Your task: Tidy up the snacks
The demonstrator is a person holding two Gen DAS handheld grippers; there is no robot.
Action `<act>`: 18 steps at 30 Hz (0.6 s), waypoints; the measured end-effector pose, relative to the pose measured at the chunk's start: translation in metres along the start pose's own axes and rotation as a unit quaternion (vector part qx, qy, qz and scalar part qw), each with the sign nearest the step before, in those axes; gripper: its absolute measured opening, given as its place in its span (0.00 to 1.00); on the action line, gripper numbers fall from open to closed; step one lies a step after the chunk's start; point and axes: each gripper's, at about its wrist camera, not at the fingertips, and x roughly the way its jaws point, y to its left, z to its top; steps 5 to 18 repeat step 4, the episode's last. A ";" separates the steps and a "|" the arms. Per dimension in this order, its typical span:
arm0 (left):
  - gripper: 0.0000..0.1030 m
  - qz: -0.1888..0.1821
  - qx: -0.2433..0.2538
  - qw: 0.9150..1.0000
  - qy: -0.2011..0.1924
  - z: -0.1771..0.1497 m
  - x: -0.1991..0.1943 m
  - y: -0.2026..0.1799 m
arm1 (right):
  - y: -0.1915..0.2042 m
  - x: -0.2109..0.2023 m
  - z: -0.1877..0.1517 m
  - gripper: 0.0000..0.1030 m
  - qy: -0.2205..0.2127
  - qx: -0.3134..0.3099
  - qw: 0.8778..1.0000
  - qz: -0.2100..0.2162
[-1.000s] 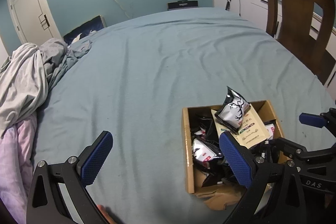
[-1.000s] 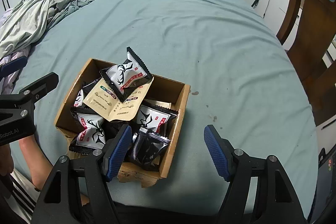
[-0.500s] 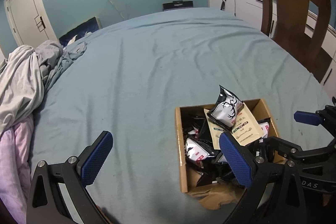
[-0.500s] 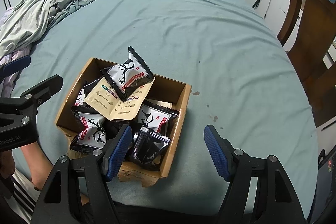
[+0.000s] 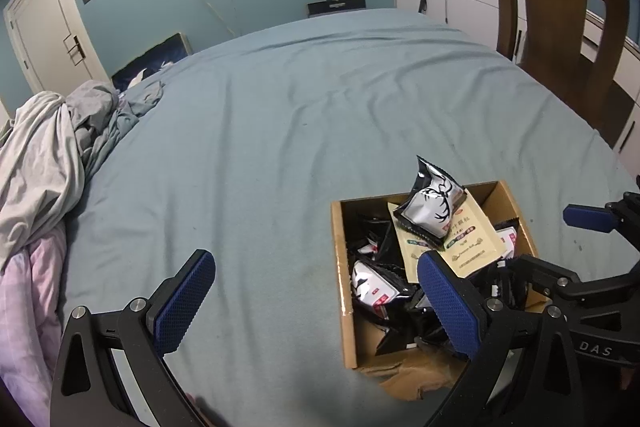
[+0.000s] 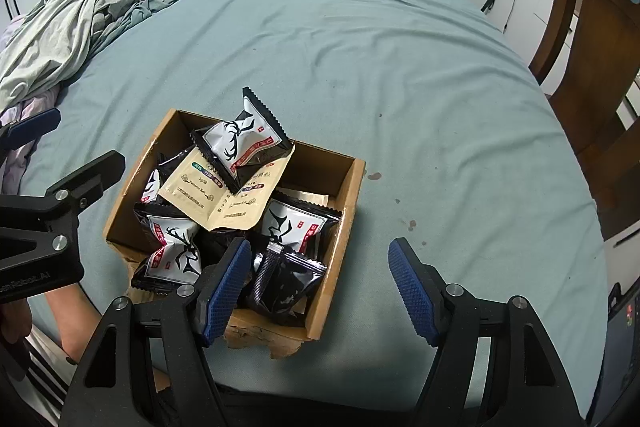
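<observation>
Bedsheet [image 6: 400, 75], blue-green and creased, covers the whole bed that carries everything — it is the largest thing before me. Crumpled grey and pale bedding [image 6: 60, 27] is heaped along its far-left edge, and a brown wooden chair [image 5: 560, 15] stands off the right edge.

Near the bed's front edge sits a cardboard box [image 6: 344, 223], open-topped, its near flap torn and ragged. It is crammed with snacks. On top of the pile lies a beige flat packet [image 6: 224, 195], tilted, and resting on that is a black-and-silver deer-print pouch [image 6: 244, 143] that sticks up above the box rim. More deer-print pouches lie lower down, toward the box's near-left and near-right corners, and a dark pouch [image 6: 284, 279] lies against the near wall.

My left claw [image 5: 316, 303] hangs released, fingers spread wide — one blue pad over bare sheet, the other over the box's left half, grasping nothing. My right claw [image 6: 320, 287] is likewise released and wide; its left pad hovers over the box's near wall, its right pad over the sheet just beside the box.
</observation>
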 end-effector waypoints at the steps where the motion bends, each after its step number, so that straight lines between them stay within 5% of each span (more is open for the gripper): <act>1: 1.00 -0.001 -0.001 1.000 -0.001 0.000 0.000 0.000 | 0.000 0.000 0.000 0.69 0.000 0.000 1.000 0.000; 18: 1.00 -0.002 -0.004 1.000 -0.002 0.001 0.000 0.001 | 0.000 0.000 0.000 0.69 0.001 -0.001 1.000 0.000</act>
